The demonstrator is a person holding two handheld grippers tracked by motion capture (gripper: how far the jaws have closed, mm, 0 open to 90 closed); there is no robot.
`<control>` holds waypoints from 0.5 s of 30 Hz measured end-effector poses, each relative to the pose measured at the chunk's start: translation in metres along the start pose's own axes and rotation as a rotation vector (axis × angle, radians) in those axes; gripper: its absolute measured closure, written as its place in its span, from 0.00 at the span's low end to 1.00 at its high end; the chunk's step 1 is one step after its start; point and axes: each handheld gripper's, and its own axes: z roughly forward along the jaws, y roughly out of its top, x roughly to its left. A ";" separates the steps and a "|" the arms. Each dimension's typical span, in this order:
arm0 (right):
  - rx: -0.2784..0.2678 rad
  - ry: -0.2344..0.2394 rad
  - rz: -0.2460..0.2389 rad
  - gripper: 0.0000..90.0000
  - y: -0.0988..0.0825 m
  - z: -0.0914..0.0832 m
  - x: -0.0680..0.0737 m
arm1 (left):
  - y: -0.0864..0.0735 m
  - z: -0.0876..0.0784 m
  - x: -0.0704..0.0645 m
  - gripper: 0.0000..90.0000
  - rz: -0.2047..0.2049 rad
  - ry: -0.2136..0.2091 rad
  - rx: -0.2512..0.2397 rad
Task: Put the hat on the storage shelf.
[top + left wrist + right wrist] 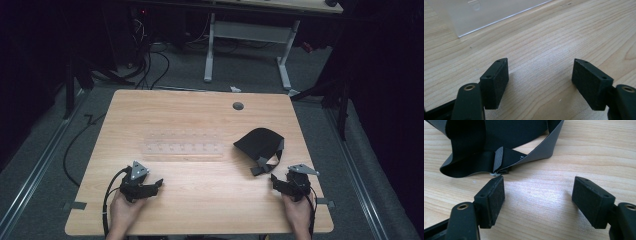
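Observation:
A black cloth item with grey straps [261, 145] lies on the right half of the wooden table [200, 115]; its strap [541, 151] curls just beyond my right gripper [537, 200]. That right gripper [281, 184] rests near the front right, open, with only bare wood between its pads. A clear plastic rack [182, 145] with a row of holes lies flat at the table's middle, and its edge [486, 15] shows at the top left of the left gripper view. My left gripper [156, 185], also [540, 82], sits at the front left, open and holding nothing.
A round cable hole [238, 106] marks the table's far side. Beyond the table stands a white-legged desk [250, 35] and loose cables on grey carpet. A rail [30, 175] runs along the floor at the left. Cables trail from both grippers.

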 end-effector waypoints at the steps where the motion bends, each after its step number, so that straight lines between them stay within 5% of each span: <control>1: -0.003 0.003 -0.003 0.32 0.000 0.000 0.000 | 0.000 0.000 0.000 0.33 -0.001 -0.001 -0.001; 15: -0.005 0.012 -0.007 0.33 -0.001 -0.001 -0.001 | 0.000 0.000 0.000 0.33 -0.001 -0.001 -0.001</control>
